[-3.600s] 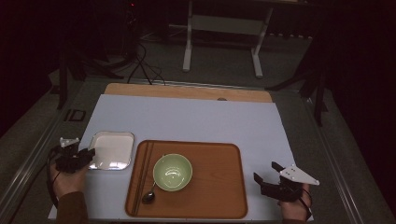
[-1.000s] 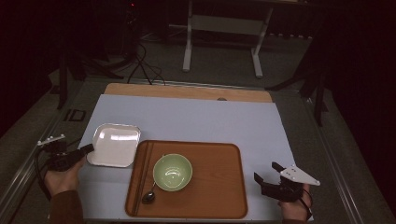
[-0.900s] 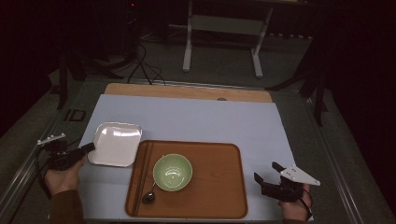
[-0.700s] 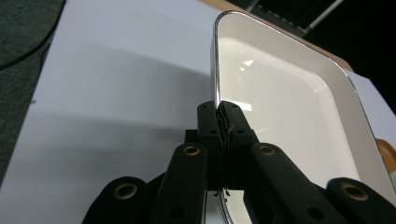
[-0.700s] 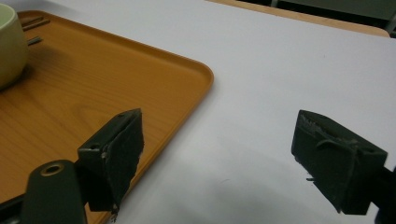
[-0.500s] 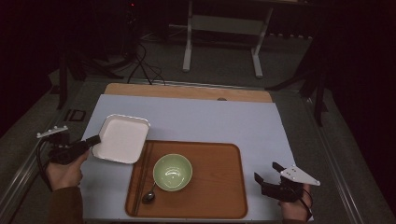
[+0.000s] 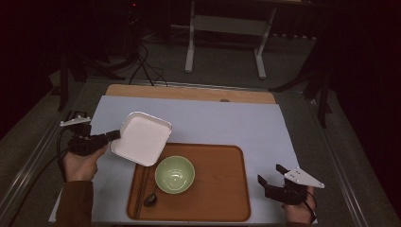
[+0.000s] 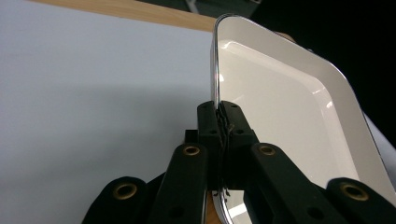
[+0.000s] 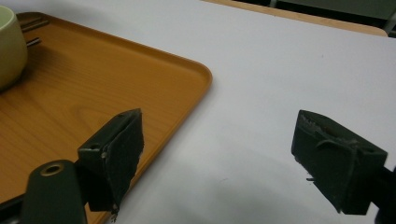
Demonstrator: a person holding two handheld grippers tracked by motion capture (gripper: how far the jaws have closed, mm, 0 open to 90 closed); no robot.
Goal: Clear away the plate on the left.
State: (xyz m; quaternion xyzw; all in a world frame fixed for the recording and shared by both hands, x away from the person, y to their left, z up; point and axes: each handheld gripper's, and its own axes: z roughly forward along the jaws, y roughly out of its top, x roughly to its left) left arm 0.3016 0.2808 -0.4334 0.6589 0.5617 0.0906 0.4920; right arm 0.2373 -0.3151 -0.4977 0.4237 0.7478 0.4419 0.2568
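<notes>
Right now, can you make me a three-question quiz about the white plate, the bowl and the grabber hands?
1. Where is the green bowl?
A. on the wooden tray
B. on the floor
C. on the white plate

2. How many bowls are there?
A. three
B. one
C. five

3. What is the right gripper doing?
A. squeezing a spoon
B. holding the bowl
C. waiting open

Answers: 1 A, the bowl sits inside the tray's rim. 2 B, just one bowl is there. 3 C, its jaws stand apart over the table, while the left gripper pinches the plate's edge.
</notes>
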